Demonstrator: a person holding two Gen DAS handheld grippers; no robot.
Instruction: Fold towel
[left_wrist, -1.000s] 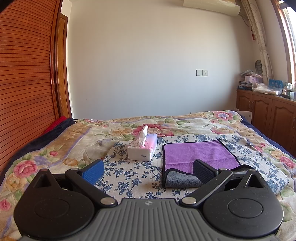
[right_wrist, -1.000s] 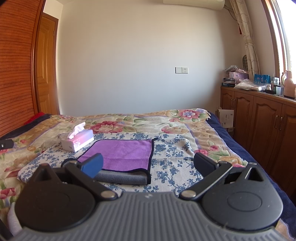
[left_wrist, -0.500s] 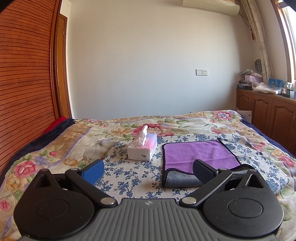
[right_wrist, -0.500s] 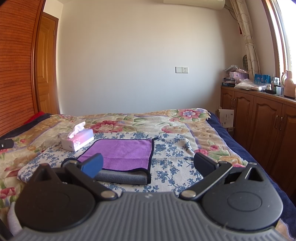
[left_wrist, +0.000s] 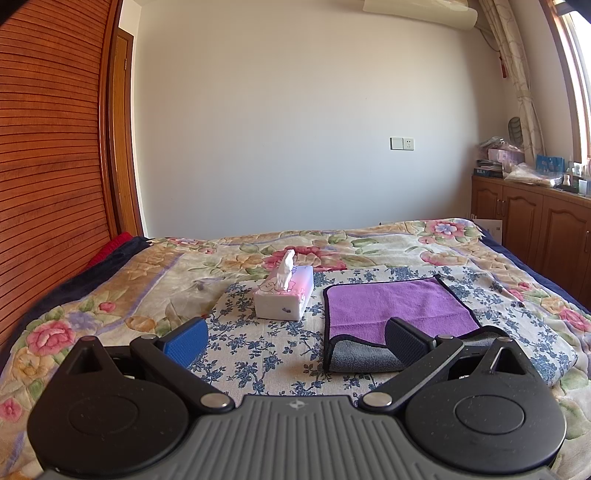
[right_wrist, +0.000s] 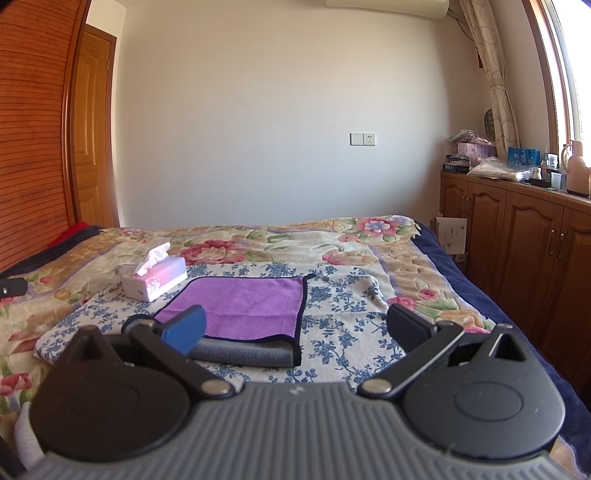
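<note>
A purple towel (left_wrist: 395, 306) with a dark border lies on the bed, its near edge turned over to show the grey underside (left_wrist: 358, 356). It also shows in the right wrist view (right_wrist: 247, 306). My left gripper (left_wrist: 295, 338) is open and empty, just short of the towel's near left corner. My right gripper (right_wrist: 295, 328) is open and empty, held before the towel's near right corner. Neither gripper touches the towel.
A white and pink tissue box (left_wrist: 284, 297) stands left of the towel, also in the right wrist view (right_wrist: 155, 280). A floral bedspread (left_wrist: 110, 291) covers the bed. Wooden cabinets (right_wrist: 517, 266) line the right wall. A slatted wooden wardrobe (left_wrist: 48, 147) stands at left.
</note>
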